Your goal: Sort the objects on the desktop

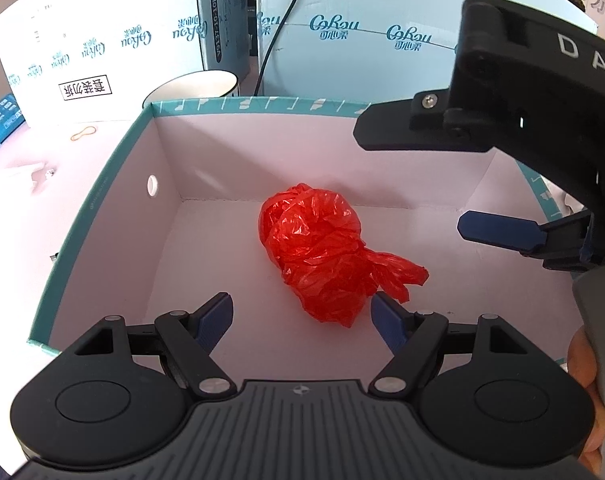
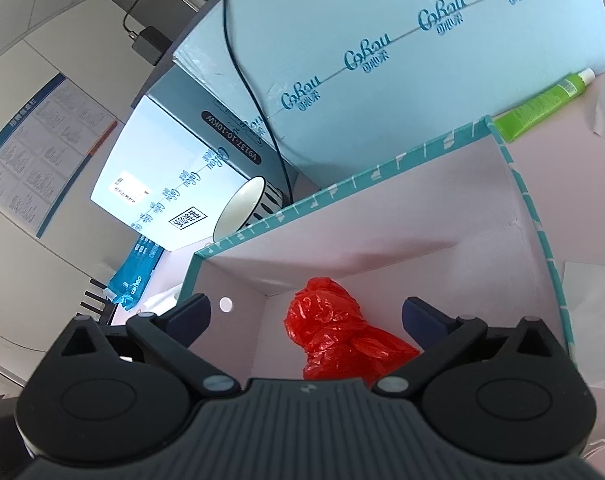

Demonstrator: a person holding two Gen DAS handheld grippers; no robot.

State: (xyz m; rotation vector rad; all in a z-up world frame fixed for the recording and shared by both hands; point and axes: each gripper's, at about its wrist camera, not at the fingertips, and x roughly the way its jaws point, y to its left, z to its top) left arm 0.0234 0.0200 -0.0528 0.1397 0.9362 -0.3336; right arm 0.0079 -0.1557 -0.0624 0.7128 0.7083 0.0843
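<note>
A crumpled red plastic bag (image 1: 322,254) lies on the floor of a teal-rimmed white box (image 1: 102,196). My left gripper (image 1: 302,316) is open and empty above the box's near side, its right fingertip close beside the bag's near end. My right gripper (image 2: 306,312) is open and empty over the box (image 2: 342,188), with the bag (image 2: 334,328) below and between its fingers. In the left wrist view the right gripper (image 1: 414,180) reaches in from the right above the box.
A white mug (image 1: 198,86) stands behind the box, in front of tall Cobou cartons (image 1: 366,36). A rubber band (image 1: 84,133) and small white bits lie left of the box. A green tube (image 2: 542,102) lies at the right beside the carton. A blue packet (image 2: 134,276) lies far left.
</note>
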